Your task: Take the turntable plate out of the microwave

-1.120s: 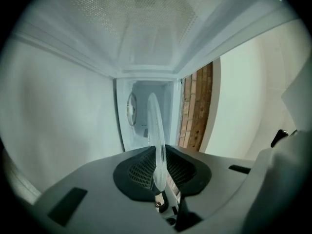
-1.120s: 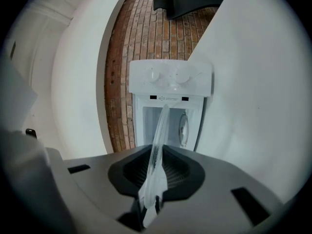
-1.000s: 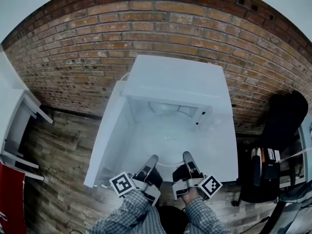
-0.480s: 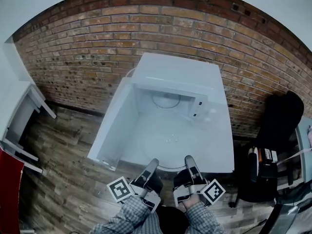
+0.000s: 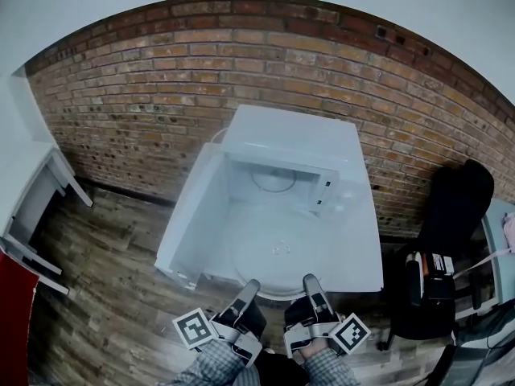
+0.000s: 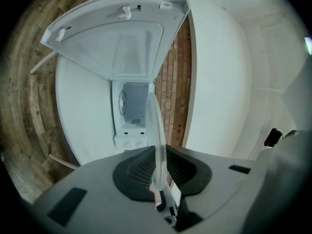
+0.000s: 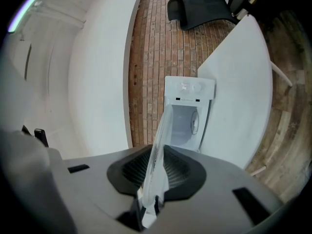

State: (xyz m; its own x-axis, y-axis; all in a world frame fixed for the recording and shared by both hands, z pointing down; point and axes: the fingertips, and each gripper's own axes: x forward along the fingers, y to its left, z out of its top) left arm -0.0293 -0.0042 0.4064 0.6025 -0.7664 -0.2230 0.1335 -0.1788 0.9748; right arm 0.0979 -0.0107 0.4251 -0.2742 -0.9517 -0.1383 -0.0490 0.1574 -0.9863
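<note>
Your left gripper (image 5: 252,285) and right gripper (image 5: 311,281) both have their jaws closed on the near rim of the glass turntable plate (image 5: 278,252). The right jaws have just been opening a little, with the rim between them. The plate is outside the microwave (image 5: 290,135), beside its open door (image 5: 189,215) and over the white bench (image 5: 364,248).

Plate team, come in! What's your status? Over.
Left hand-held gripper and right hand-held gripper clamp turntable plate; right jaws just eased wider. Plate out of microwave. Nothing in the way.
</note>
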